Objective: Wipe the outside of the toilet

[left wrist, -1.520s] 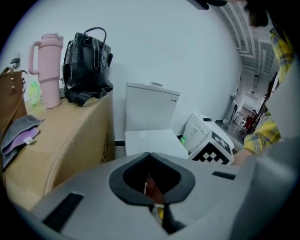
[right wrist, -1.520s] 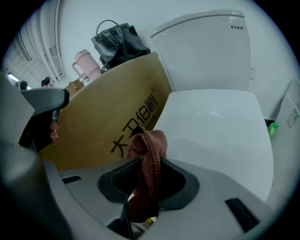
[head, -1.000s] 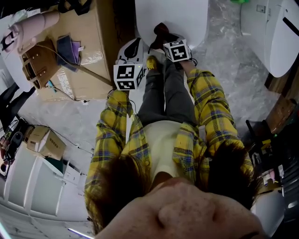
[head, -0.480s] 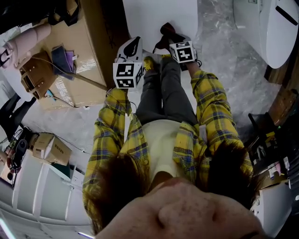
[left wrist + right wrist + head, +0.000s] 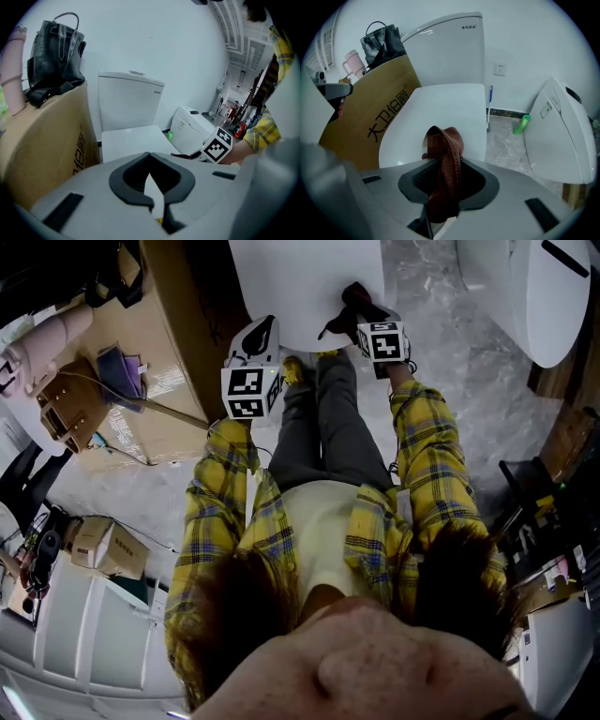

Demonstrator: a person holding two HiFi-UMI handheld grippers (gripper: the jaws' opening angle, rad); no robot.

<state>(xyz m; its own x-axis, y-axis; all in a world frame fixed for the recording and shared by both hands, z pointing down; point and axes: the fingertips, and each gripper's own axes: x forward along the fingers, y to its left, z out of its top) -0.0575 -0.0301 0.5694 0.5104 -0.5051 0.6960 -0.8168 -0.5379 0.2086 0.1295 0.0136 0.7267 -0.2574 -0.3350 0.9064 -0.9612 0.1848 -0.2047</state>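
Pinching a brown cloth at the bottom middle of its own view, the right gripper has its jaws closed on a gathered fold, and the free end stands up in a hump just beyond them. The cloth looks soft, light and limp. It will likely bunch rather than lie flat, so a grip low on the fold, leaving a good pad free to press on the surface, seems best. The left gripper has its jaws pressed together with only a sliver of light between them, and nothing sits in them.

Beyond the cloth lies the toilet, lid shut, filling the centre of the right gripper view, with its tank in the upper middle. It is hard, smooth and glossy, so the cloth should slide easily over it. It is also fixed in place and needs no holding. A cardboard box stands just beside it at the left, a green bottle lies on the floor at the right, and a second toilet fills the far right.

In the head view, compared with a second ago, the right gripper and cloth have shifted from the middle of the lid's near edge toward its right edge. The left gripper stays at the lid's lower left corner.
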